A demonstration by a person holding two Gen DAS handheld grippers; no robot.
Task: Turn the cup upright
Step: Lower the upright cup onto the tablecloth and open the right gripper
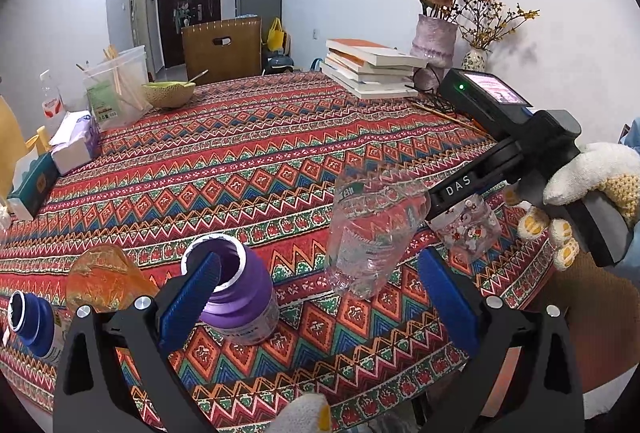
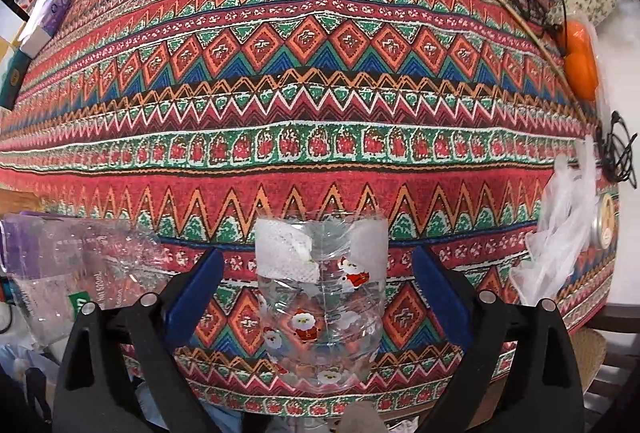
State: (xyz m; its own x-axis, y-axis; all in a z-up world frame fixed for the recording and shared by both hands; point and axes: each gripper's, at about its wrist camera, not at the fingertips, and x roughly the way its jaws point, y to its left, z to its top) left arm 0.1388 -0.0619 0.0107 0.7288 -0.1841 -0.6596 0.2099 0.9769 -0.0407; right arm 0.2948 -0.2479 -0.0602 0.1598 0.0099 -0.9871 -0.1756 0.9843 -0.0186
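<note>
The cup (image 2: 320, 297) is clear plastic with Santa prints and stands on the patterned tablecloth (image 2: 312, 81) near the front edge. It sits between the blue pads of my right gripper (image 2: 318, 297), whose jaws are wide open and apart from its sides. In the left wrist view the cup (image 1: 468, 229) shows at the right, below the right gripper's body (image 1: 520, 149). My left gripper (image 1: 320, 297) is open and empty, with a purple jar (image 1: 236, 289) by its left pad and a clear cut bottle (image 1: 368, 233) ahead of it.
An amber glass (image 1: 104, 277) and a blue jar (image 1: 32, 321) stand at the left. Books (image 1: 372, 65), flower vases (image 1: 434, 37), a green bowl (image 1: 168, 93) and tissue packs (image 1: 76, 141) line the far side. A white plastic bag (image 2: 560, 225) lies right of the cup.
</note>
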